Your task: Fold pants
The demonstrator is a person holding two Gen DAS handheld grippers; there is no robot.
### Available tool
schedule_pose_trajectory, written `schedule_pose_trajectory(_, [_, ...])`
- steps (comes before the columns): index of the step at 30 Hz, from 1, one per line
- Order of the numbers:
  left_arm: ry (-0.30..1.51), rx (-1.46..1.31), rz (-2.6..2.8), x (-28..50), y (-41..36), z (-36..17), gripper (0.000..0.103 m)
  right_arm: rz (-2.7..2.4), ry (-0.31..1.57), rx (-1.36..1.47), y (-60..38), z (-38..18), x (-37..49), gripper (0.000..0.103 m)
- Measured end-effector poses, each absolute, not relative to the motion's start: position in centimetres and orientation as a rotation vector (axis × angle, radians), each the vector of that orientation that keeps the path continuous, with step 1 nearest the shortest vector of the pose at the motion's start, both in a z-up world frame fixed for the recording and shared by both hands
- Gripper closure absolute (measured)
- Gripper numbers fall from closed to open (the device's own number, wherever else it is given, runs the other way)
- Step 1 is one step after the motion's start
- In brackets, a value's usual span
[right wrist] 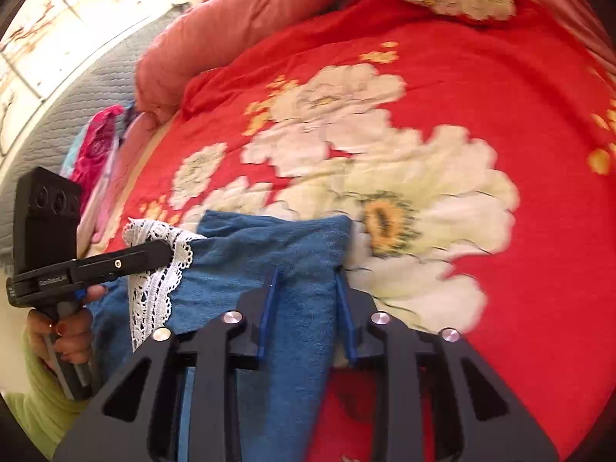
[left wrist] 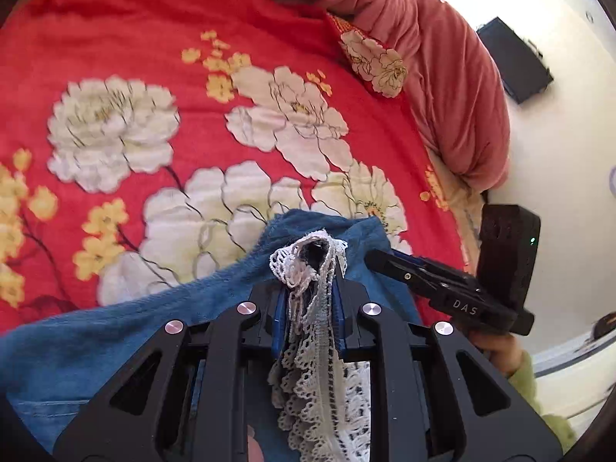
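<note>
While you've got both grippers on the blue pants (right wrist: 269,254), they're sitting on the red floral bedspread (left wrist: 154,38), bunched up right at the near edge of both views. Your left gripper (left wrist: 308,269) has its blue-lined jaws squeezed together on a strip of white lace trim (left wrist: 308,331), openwork and scalloped, which spills down between the fingers in a crumpled ribbon. Fabric on the pants looks soft and nappy, almost terry-like, with a stitched edge curving off to the left.

Your right gripper (right wrist: 308,281) has its jaws parted with a thick fold of the blue cloth running up between them; the pads sit right alongside the fold, so I can't tell if they're actually pinching it.

Only the left wrist view catches the pale floor and a dark flat rectangle (left wrist: 514,59) lying on it past the salmon quilt (left wrist: 442,57), which is puffy and ribbed. Only the right wrist view shows the grey quilted cover (right wrist: 69,111) and some pink clothes (right wrist: 98,150) at the bed's far side, plus your left hand (right wrist: 61,335) with red nails and a lime-green sleeve (right wrist: 34,408).
</note>
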State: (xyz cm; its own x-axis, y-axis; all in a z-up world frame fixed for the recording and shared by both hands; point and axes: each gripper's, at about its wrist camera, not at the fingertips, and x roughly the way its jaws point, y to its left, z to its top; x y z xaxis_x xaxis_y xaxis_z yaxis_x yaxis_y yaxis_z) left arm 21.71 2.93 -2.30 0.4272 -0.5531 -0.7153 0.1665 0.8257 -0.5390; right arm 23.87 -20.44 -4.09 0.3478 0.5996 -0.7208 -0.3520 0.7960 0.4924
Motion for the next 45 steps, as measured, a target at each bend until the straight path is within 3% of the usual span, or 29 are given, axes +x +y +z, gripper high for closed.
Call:
schedule_pose_trajectory(8, [1.074,-0.265,-0.353,22.0,2.1,-4.3,0.083,0.547,0.969,0.066,-18.7,-4.2,22.4,0.074])
schedule_pose_trajectory(9, [1.061,-0.236,-0.330,21.6,1.9,-3.8,0.080,0.542,0.962,0.055,-18.6,-4.2,22.6,0.069])
schedule_pose_trajectory(10, [1.061,-0.214,-0.307,21.3,1.6,-3.5,0.079,0.534,0.949,0.053,-18.9,-3.9,22.2,0.056])
schedule_pose_trajectory(12, [1.064,-0.178,-0.268,20.8,0.9,-3.1,0.079,0.551,0.918,0.089,-19.5,-3.5,21.7,0.046])
schedule_pose_trajectory(15, [1.025,-0.116,-0.235,19.5,-0.4,-2.2,0.075,0.554,0.881,0.104,-20.4,-2.6,20.7,0.046])
schedule_pose_trajectory(22, [0.984,-0.129,-0.190,15.6,-0.9,-1.0,0.069,0.566,0.813,0.142,-21.7,-0.1,17.7,0.034])
schedule_pose_trajectory(30, [0.929,-0.104,-0.151,11.1,-1.8,0.3,0.065,0.584,0.830,0.135,-22.0,-0.5,13.5,0.032])
schedule_pose_trajectory(32, [0.933,-0.118,-0.153,10.1,-1.8,0.1,0.065,0.587,0.841,0.133,-22.0,-0.7,12.5,0.028])
schedule_pose_trajectory(45, [1.023,-0.213,-0.205,6.5,-2.0,-2.7,0.063,0.597,0.907,0.098,-21.7,-2.5,9.5,0.028])
